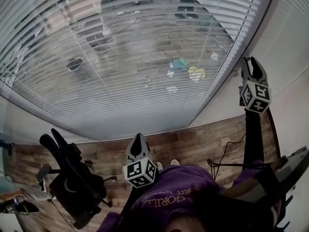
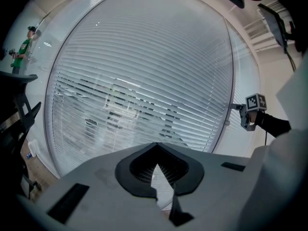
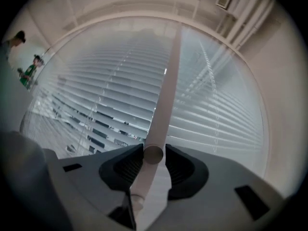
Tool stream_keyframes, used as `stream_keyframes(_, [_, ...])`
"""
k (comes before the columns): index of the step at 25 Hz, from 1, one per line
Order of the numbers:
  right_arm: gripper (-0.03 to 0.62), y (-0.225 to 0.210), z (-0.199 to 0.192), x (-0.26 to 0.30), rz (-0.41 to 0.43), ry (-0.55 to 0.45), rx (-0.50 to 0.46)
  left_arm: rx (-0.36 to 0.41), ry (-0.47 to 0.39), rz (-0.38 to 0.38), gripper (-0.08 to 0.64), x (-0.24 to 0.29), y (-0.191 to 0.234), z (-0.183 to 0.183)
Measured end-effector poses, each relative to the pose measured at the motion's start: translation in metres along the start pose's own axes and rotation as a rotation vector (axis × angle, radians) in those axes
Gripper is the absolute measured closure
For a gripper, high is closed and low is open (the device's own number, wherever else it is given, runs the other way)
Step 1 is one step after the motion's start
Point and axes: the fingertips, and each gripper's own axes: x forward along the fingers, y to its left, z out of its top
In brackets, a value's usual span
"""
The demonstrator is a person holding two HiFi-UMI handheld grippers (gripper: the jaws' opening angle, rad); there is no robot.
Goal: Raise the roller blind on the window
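Observation:
A slatted blind [image 1: 145,57] hangs fully down over the wide window, its slats partly tilted so the glass shows through. My right gripper [image 1: 252,62] is raised at the blind's right edge. In the right gripper view a white wand [image 3: 163,95] hangs in front of the blind [image 3: 110,100], and its lower end sits between the two black pads of the right gripper [image 3: 154,155], which is shut on it. My left gripper [image 1: 138,140] is held low in the middle, well short of the blind [image 2: 144,81]. The left gripper [image 2: 155,146] has its tips together and holds nothing.
A black office chair [image 1: 72,178] stands on the wooden floor [image 1: 198,141] at lower left. A cable [image 1: 227,151] trails along the floor near the right wall. A person in green [image 2: 24,47] stands far off to the left.

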Motion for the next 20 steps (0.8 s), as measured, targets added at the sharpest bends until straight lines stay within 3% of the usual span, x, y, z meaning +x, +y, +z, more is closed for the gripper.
stream_keyframes(7, [0.466, 0.008, 0.004, 0.001, 0.013, 0.022, -0.329, 0.003, 0.0, 0.003, 0.558, -0.002, 0.0, 0.001])
stream_keyframes(13, [0.466, 0.017, 0.009, 0.001, 0.004, 0.024, -0.433, 0.001, 0.0, 0.003, 0.558, -0.002, 0.0, 0.0])
stream_keyframes(17, [0.468, 0.013, 0.006, 0.001, 0.009, 0.04, -0.366, -0.002, 0.002, 0.003, 0.558, -0.002, 0.0, -0.001])
stream_keyframes(20, [0.468, 0.005, 0.002, 0.002, 0.018, 0.057, -0.191, -0.002, 0.002, 0.005, 0.559, -0.002, 0.0, -0.001])
